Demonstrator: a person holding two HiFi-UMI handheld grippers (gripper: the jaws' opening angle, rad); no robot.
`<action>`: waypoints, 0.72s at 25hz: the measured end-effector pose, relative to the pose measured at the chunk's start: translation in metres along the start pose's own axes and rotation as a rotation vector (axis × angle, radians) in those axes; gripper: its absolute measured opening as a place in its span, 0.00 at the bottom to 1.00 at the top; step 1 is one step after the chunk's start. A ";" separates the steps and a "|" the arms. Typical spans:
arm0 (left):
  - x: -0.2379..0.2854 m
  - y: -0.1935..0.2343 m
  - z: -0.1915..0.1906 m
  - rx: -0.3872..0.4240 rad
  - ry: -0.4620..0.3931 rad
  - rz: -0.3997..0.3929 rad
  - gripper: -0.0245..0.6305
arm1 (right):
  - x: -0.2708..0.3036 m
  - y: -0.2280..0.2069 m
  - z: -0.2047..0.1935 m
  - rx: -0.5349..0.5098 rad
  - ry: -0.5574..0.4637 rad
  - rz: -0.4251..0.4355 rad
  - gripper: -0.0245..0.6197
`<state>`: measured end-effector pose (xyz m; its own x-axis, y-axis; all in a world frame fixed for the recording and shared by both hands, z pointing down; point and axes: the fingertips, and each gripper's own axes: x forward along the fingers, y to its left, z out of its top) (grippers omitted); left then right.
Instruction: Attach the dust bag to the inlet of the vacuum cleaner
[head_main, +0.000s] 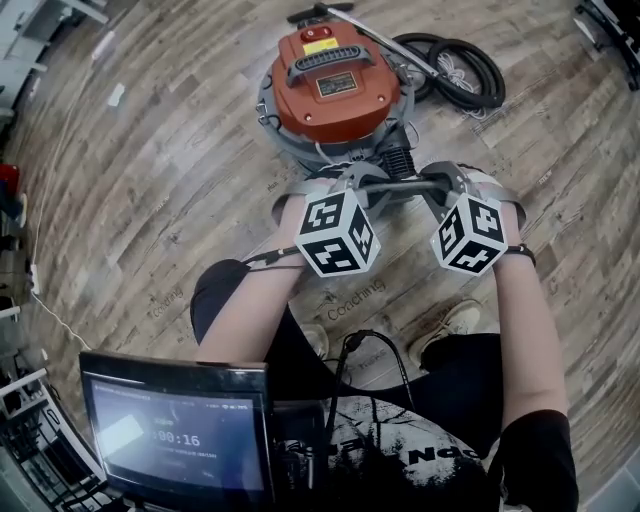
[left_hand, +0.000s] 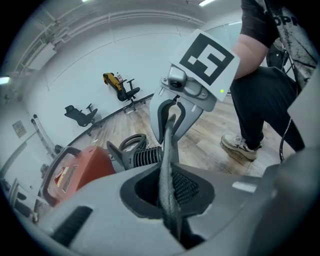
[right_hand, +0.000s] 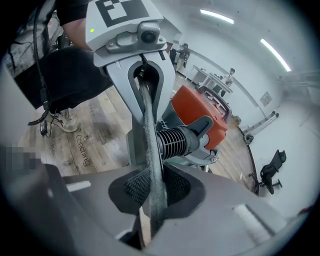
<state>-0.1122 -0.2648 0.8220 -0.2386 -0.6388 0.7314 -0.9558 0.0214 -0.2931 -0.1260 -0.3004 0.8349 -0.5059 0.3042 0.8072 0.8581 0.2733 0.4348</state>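
Holding one dust bag (left_hand: 166, 150): left gripper (left_hand: 168, 197), right gripper (right_hand: 150, 192); one vacuum cleaner (head_main: 335, 85) beside.

a lit screen (head_main: 175, 435) shows over the wood floor (head_main: 150, 180), a black office chair (left_hand: 80, 115) near the wall (left_hand: 100, 55)

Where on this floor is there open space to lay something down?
Widest bare floor lies left of the vacuum cleaner. A smaller patch sits right of it, below the coiled hose. It is crowded between the vacuum cleaner and the person's shoes.
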 end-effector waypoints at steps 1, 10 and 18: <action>0.000 0.000 0.000 -0.002 0.001 0.000 0.08 | 0.000 0.000 0.000 -0.004 0.001 0.000 0.11; 0.000 0.005 -0.005 -0.118 -0.045 0.012 0.08 | -0.009 -0.008 0.010 -0.078 0.008 0.008 0.12; -0.004 0.011 -0.013 -0.132 -0.038 0.026 0.08 | -0.020 -0.003 0.020 -0.102 -0.004 0.057 0.11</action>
<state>-0.1241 -0.2524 0.8239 -0.2597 -0.6657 0.6996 -0.9642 0.1381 -0.2265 -0.1208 -0.2888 0.8095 -0.4566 0.3203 0.8300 0.8897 0.1616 0.4270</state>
